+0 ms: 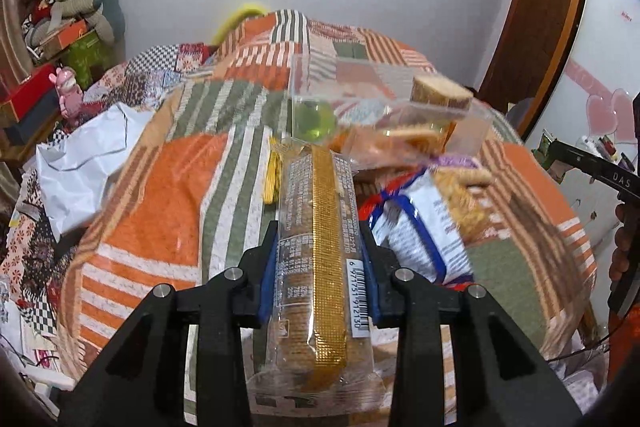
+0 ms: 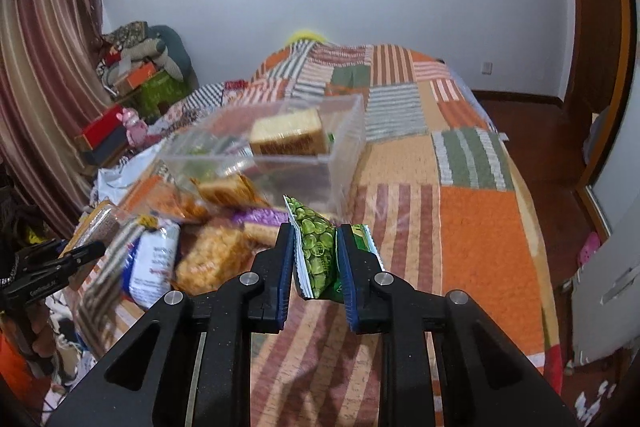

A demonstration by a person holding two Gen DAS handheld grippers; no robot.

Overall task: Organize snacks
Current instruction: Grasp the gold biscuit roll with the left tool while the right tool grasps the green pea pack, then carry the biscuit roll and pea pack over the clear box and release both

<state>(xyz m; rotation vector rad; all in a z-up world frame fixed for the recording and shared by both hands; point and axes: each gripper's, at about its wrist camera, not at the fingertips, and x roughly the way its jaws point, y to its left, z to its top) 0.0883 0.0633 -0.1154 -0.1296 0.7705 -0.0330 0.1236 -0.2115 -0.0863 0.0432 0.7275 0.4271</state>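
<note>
Left wrist: left claw (image 1: 318, 263) grips cracker pack (image 1: 316, 267). Right claw (image 2: 314, 259) grips pea packet (image 2: 316, 251). Step: carrying. Next: both into clear box (image 2: 280, 147), 12 o'clock.

From the right wrist view, the orange-and-striped patchwork quilt (image 2: 472, 227) lies bare from 1 to 5 o'clock; at 12 the clear plastic box (image 2: 280, 151) blocks the way; from 9 to 11 a heap of crinkled snack packets (image 2: 208, 259) crowds the surface, the black left gripper (image 2: 94, 251) beside it.

Wrist cams, close, both facing bed (image 1: 168, 195)
</note>
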